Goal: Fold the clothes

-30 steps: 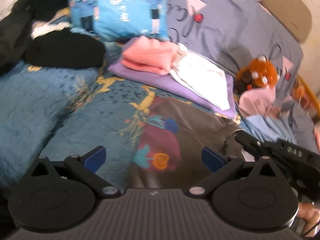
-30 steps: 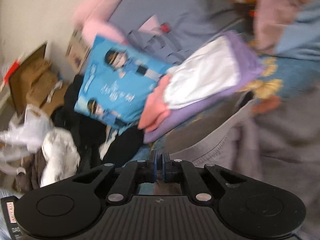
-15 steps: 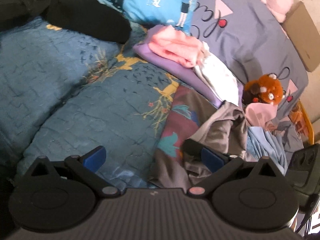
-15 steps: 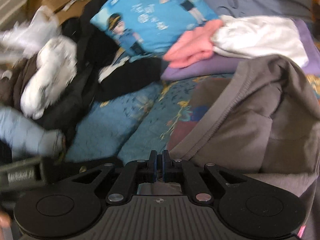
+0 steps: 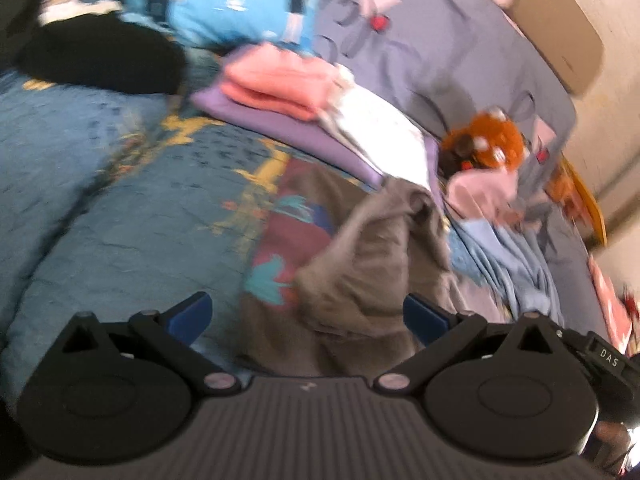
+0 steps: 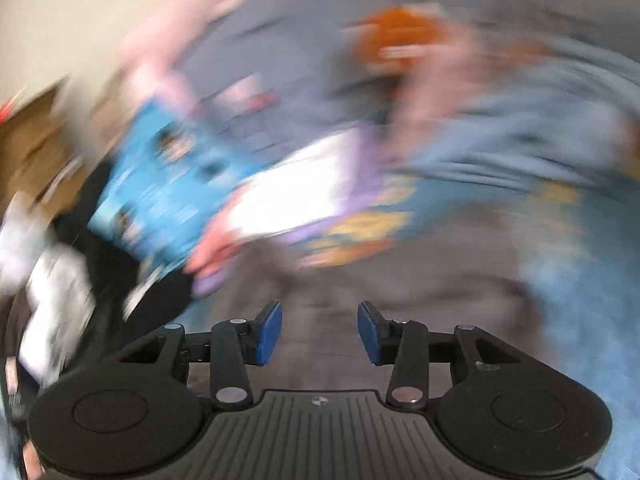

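Both jaws stand parted and empty, left gripper (image 5: 308, 316) and right gripper (image 6: 319, 332) poised over a grey garment (image 5: 372, 256) lying rumpled on the blue bedspread (image 5: 100, 200), so folding remains, while a stack of folded clothes (image 5: 304, 104) sits done at 12 o'clock. Only the left view resolves the creases; the right is smeared by blur.

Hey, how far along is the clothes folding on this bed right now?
Done: a folded stack sits by the pillow, pink top and white top on a purple one. In hand: nothing; the left gripper and right gripper are both open over the gray garment, which lies bunched and unfolded. Left: that gray piece, plus the rumpled light blue clothing beside it.
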The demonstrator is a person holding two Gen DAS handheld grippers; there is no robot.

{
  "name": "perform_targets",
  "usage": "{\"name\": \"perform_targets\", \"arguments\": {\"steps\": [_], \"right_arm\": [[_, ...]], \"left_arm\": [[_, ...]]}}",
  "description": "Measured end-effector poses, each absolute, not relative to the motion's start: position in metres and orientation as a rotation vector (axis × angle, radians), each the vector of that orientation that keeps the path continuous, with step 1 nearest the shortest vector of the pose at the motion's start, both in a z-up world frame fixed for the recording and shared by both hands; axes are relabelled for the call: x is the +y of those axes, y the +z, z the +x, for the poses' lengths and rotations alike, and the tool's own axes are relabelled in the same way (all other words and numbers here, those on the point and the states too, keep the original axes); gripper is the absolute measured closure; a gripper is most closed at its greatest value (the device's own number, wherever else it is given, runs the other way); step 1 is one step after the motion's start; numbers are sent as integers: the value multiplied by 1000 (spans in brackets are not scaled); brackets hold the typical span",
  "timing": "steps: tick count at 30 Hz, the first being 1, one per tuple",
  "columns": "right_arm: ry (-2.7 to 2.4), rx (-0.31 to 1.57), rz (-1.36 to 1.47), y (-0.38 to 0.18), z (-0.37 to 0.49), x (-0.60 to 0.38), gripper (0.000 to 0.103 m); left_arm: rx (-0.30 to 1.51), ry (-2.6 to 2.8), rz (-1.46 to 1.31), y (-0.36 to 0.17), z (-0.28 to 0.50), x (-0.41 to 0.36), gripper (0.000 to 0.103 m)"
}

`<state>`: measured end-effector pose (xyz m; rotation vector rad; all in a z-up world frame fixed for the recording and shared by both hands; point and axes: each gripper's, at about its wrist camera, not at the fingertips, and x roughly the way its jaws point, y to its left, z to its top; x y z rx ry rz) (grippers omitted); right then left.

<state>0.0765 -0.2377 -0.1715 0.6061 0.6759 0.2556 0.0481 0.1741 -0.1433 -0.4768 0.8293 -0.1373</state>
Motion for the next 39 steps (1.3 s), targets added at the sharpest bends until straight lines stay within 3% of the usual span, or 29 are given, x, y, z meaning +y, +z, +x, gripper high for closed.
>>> {"name": "perform_targets", "arguments": {"steps": [5, 11, 16, 22, 25, 27, 35, 39], "right_arm": [[20, 721, 843, -206, 33, -312, 60], [-39, 777, 1010, -237, 10, -324, 59], [-42, 761, 1144, -252, 4, -322, 50], [-50, 705, 1275, -261, 6, -320, 50], [-23, 718, 1231, -258, 17, -317, 73], [-38, 727, 1158, -251, 26, -314, 98], [-31, 557, 906, -190, 48, -325, 102], [-193, 764, 840, -210, 69, -333, 97]], "left_arm": [[820, -252, -342, -132, 65, 123, 0], [765, -384, -248, -136, 73, 67, 0], [748, -379, -339, -157, 73, 67, 0], [781, -361, -431, -172, 77, 84, 0], [781, -376, -419, -172, 75, 81, 0], [783, -389, -411, -171, 72, 78, 0], [787, -356, -454, -173, 69, 89, 0], [800, -349, -486, -177, 72, 94, 0]]}}
